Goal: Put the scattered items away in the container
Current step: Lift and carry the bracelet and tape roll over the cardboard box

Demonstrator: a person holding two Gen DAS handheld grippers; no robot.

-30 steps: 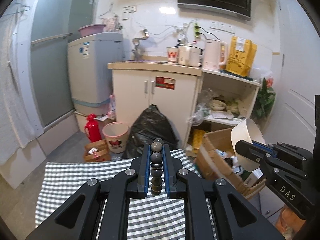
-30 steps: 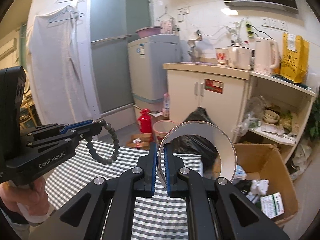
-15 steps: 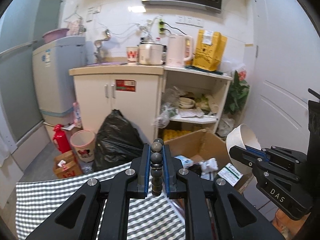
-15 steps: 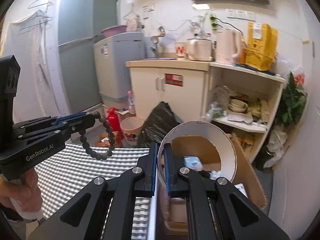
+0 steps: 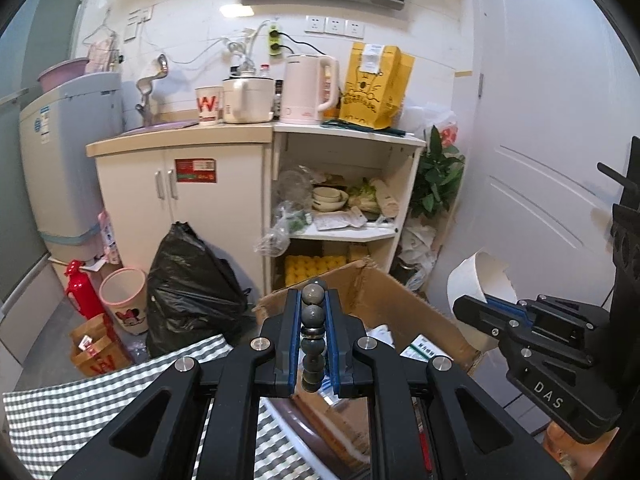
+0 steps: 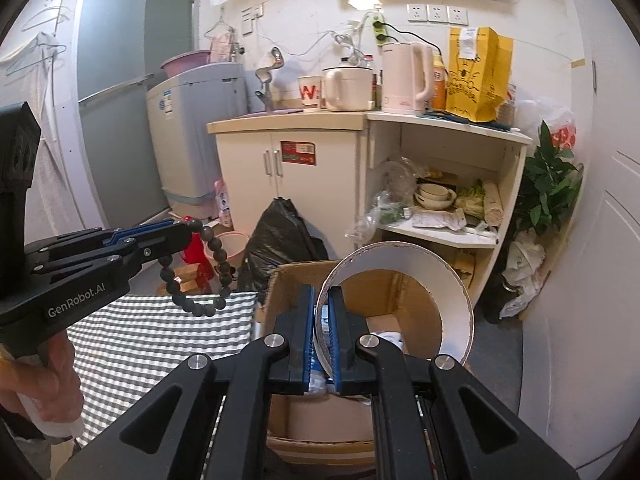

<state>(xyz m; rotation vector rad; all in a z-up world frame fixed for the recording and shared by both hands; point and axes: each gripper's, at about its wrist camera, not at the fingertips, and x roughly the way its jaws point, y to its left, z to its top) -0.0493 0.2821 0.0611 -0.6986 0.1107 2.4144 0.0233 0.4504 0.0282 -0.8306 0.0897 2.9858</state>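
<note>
**Cardboard box within reach, both items not yet released**

Cardboard box, the container, stands open on the floor just past the right edge of the checked surface, already holding packets and papers. The left gripper has its jaws clamped on a dark bead bracelet; in the right wrist view the loop hangs free below the tips, over the surface near its far right corner and short of the box. The right gripper has its jaws pinched on the wall of a white paper ring, held above the box's open top.

Judging by this, the task is in its carrying stage: two items are lifted and close to the container, neither is dropped in. The ring looks ready to let go; the bracelet needs a little more travel rightward. The visible part of the surface shows no other loose items, though much of it is hidden.

Beyond are a white cabinet, open shelves with bowls and greens, a black rubbish bag and a washing machine.
</note>
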